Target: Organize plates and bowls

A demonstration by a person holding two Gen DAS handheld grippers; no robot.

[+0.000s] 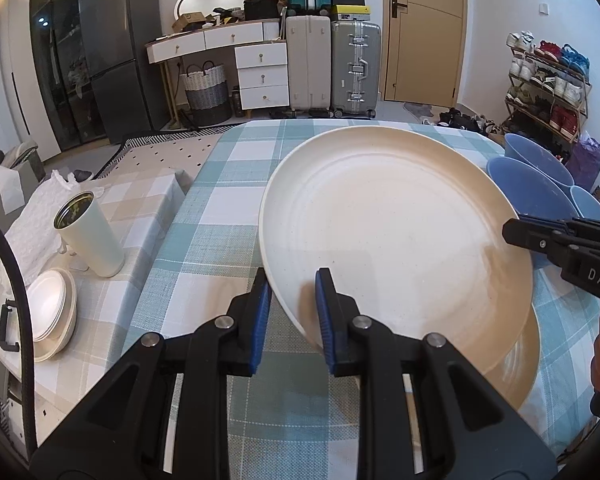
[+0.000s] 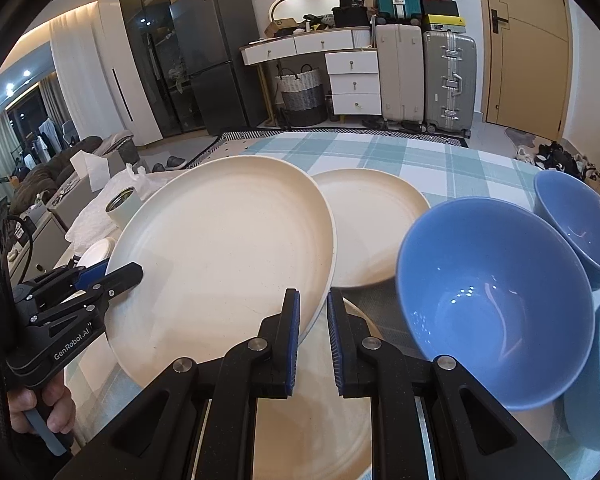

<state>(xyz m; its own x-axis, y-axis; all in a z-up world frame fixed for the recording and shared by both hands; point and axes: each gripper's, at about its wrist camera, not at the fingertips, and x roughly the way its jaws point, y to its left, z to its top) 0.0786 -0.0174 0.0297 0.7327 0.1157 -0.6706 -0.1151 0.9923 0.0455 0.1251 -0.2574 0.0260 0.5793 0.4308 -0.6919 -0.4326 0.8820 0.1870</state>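
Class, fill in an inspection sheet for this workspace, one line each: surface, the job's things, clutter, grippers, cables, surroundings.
Surface: table with a blue-green checked cloth; beige checked side table to its left.
Job's things: large cream plate lifted and tilted, above another cream plate; a smaller cream plate flat behind; three blue bowls on the right; stacked white dishes on the side table.
Clutter: open white tumbler, crumpled paper towel.
Grippers: left gripper and right gripper each shut on opposite rims of the large plate.
Cables: black cable at the left edge.
Surroundings: suitcases, fridge, drawers, shoe rack, door.
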